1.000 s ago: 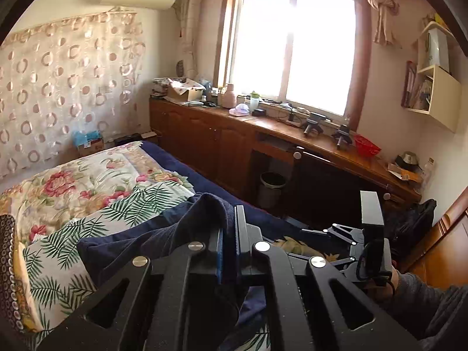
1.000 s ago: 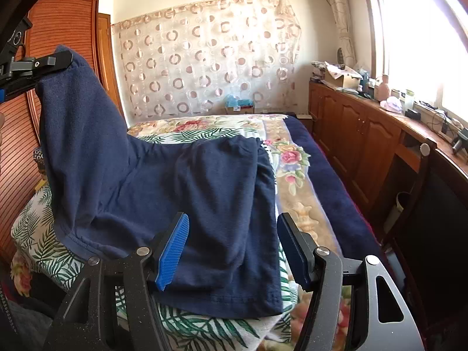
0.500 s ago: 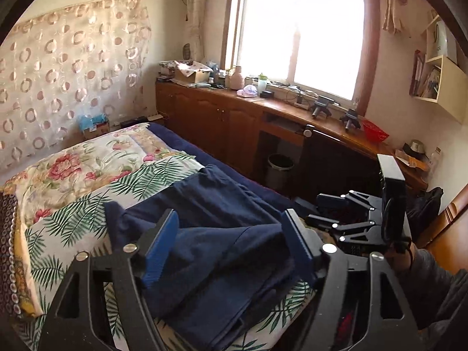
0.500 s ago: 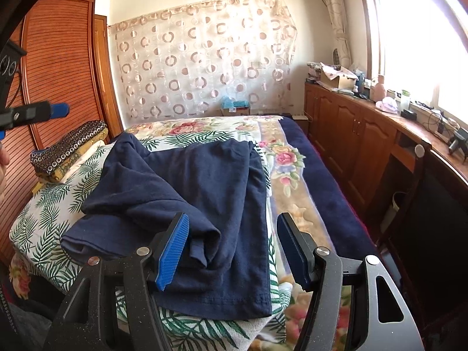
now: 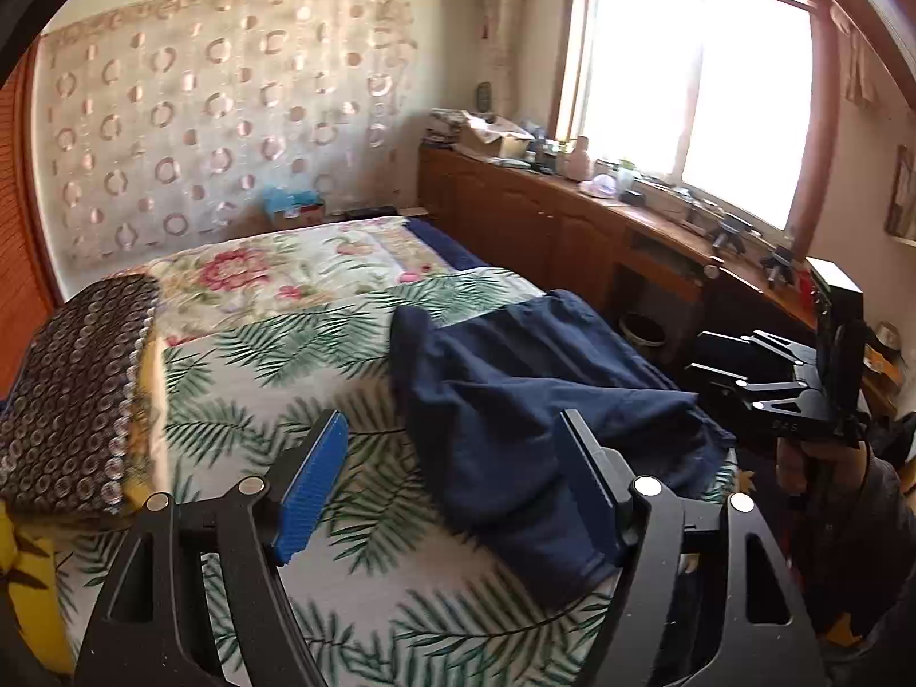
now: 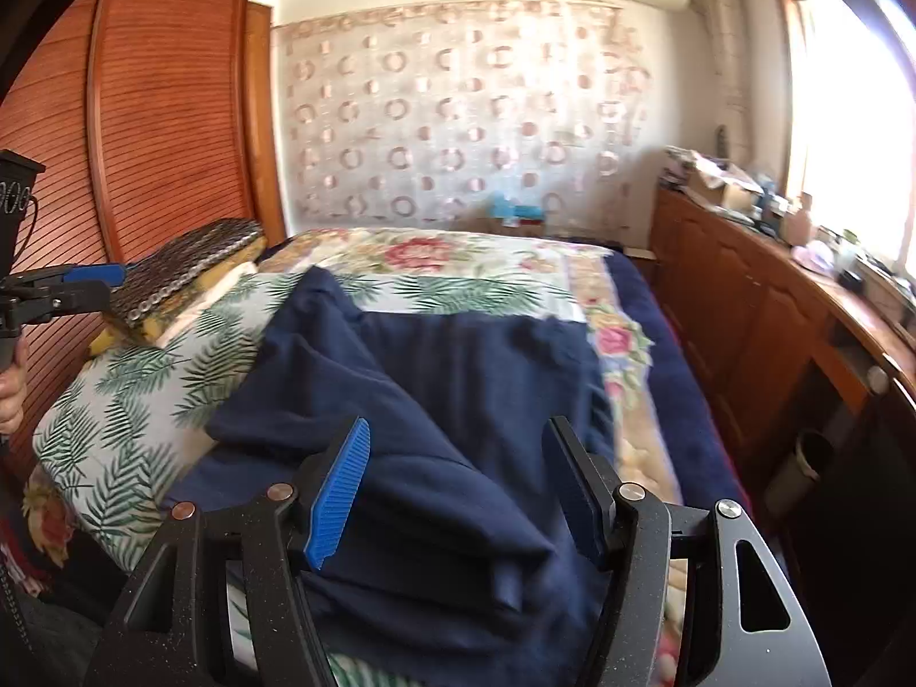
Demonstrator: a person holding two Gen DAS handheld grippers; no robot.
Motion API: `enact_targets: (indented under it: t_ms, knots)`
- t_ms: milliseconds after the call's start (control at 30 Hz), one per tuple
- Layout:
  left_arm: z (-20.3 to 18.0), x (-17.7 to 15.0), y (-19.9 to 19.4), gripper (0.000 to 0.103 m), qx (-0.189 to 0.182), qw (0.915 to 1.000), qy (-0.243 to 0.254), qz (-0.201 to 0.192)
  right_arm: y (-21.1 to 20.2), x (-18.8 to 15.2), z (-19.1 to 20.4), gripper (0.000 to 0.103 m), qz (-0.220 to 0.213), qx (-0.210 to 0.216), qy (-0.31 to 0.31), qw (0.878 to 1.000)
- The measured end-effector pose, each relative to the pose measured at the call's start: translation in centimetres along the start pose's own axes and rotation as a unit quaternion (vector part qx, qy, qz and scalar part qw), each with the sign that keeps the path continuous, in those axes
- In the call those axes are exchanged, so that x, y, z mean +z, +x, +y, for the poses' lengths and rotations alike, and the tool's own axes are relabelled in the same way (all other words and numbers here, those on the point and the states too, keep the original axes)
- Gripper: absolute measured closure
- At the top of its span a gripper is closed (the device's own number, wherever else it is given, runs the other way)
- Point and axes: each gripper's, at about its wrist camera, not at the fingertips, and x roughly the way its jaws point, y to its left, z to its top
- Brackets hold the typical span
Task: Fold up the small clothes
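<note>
A navy blue garment lies crumpled on the leaf-print bedspread, one part folded loosely over the rest. It also fills the middle of the right wrist view. My left gripper is open and empty, above the bed just left of the garment. My right gripper is open and empty, low over the garment's near edge. The right gripper also shows at the right of the left wrist view. The left gripper also shows at the left edge of the right wrist view.
A stack of folded patterned cloth lies at the bed's left side, near the wooden wardrobe. A long wooden counter with clutter runs under the window on the right. A bin stands under it.
The left gripper opened and let go of the navy garment, which dropped onto the bed. The left gripper then swung left. The right gripper moved closer over the garment.
</note>
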Motion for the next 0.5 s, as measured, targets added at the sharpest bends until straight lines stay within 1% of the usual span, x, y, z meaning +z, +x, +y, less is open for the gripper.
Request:
enact_targets:
  t_ms: [267,500]
  knots:
    - [3.6,-1.4,-0.4,0.028,0.041,0.9987,-0.029,0.0,4.6,1.8,3.7,0.038,0.027,0.069,-0.046,0.996]
    - [5.7,-2.6,-0.9,0.028,0.057,0.9974,-0.043,0.003,8.9,2.9,7.3,0.038,0.068,0.126,-0.085,0.986]
